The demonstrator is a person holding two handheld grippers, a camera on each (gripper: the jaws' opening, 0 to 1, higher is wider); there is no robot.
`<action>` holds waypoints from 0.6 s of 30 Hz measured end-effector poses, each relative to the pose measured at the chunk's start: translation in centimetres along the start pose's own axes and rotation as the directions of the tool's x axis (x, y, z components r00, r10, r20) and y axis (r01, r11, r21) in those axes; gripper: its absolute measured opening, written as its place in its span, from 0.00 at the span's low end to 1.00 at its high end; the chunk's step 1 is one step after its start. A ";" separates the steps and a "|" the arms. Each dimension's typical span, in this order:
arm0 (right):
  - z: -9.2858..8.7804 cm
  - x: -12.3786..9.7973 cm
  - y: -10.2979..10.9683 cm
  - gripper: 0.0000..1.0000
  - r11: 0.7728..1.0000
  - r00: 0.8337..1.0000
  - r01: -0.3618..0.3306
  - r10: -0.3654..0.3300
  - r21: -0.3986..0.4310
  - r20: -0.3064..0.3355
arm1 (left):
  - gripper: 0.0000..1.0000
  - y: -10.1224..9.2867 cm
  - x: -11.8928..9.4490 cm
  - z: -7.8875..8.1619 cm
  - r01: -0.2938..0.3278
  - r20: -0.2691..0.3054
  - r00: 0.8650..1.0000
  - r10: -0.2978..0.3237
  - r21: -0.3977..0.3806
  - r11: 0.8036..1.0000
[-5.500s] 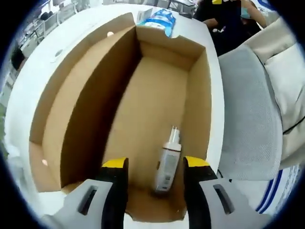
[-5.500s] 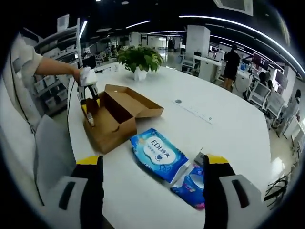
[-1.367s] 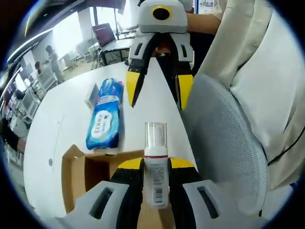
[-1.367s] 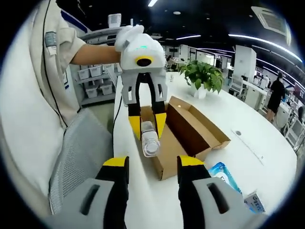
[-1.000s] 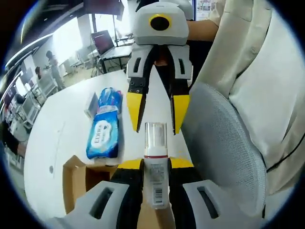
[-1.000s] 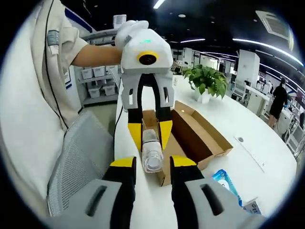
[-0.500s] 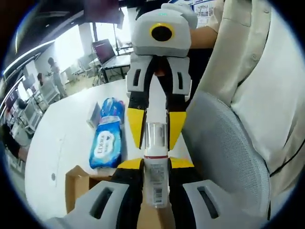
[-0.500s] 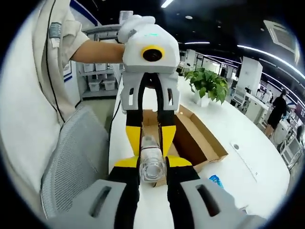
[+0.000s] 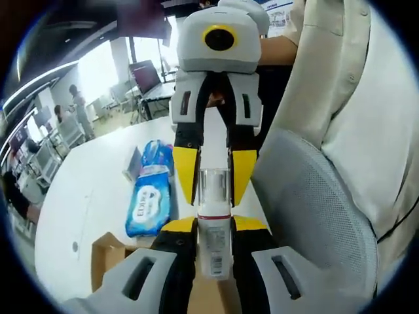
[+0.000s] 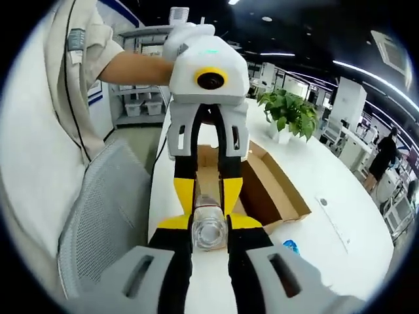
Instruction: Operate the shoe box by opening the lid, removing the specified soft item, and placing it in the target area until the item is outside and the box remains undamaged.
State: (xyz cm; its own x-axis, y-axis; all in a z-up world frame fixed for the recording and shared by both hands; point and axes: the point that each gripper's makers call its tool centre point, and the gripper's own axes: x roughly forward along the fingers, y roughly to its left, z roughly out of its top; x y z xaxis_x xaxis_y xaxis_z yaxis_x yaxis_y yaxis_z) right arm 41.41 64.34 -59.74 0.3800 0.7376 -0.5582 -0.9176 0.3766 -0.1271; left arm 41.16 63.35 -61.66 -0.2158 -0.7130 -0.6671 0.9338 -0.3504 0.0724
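Observation:
A small white bottle (image 9: 215,245) with a clear cap and a barcode label is held in the air between both grippers. In the left gripper view my left gripper (image 9: 215,224) is shut on the bottle's body, while my right gripper (image 9: 214,199) comes from above with its yellow jaws on either side of the clear cap. The right gripper view has my right gripper (image 10: 209,222) shut on the cap of the bottle (image 10: 209,235), and my left gripper (image 10: 208,208) holds the far end. The open cardboard shoe box (image 10: 275,190) lies on the white table behind, and its corner (image 9: 108,252) is below.
A blue wet-wipes pack (image 9: 149,199) lies on the white table (image 9: 85,190) beyond the box. A grey mesh chair (image 9: 314,216) stands beside the table edge, with a person's beige sleeve and torso (image 9: 366,98) close by. A potted plant (image 10: 288,111) stands further back.
The right gripper has come in toward the bottle and its jaws have narrowed onto the clear cap. The left gripper keeps its hold on the bottle, lifted from the box earlier.

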 end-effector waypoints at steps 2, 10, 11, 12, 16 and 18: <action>0.0 0.0 -0.3 0.16 1.000 1.000 0.000 0.000 -0.012 -0.010 | 0.18 0.3 -0.1 0.1 -0.013 0.008 1.000 0.013 0.005 1.000; -0.8 0.3 -1.2 0.16 0.999 0.998 -0.024 0.022 -0.042 -0.057 | 0.24 1.6 -1.2 -0.4 -0.082 0.034 0.996 0.083 -0.027 0.996; -0.8 0.2 -1.3 0.16 0.999 0.998 -0.023 0.021 -0.047 -0.062 | 0.26 1.6 -1.3 -0.7 -0.087 0.033 0.996 0.088 -0.036 0.996; -0.9 0.2 -1.6 0.16 0.998 0.997 -0.027 0.024 -0.049 -0.067 | 0.27 1.7 -1.5 -1.0 -0.098 0.033 0.994 0.099 -0.052 0.994; -1.0 -0.1 -2.4 0.16 0.998 0.997 -0.028 0.024 -0.056 -0.079 | 0.34 2.0 -2.6 -2.2 -0.139 0.029 0.989 0.144 -0.122 0.983; -1.2 -0.4 -3.1 0.16 0.998 0.996 -0.024 0.019 -0.058 -0.089 | 0.39 2.1 -3.1 -2.6 -0.164 0.039 0.984 0.172 -0.160 0.973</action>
State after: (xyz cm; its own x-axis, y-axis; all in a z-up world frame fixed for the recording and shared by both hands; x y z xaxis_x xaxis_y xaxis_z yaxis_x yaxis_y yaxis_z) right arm 43.96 62.23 -60.14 0.3509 0.6917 -0.6312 -0.9317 0.3256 -0.1611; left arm 44.56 66.39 -61.31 -0.0628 -0.7861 -0.6149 0.9900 -0.1270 0.0612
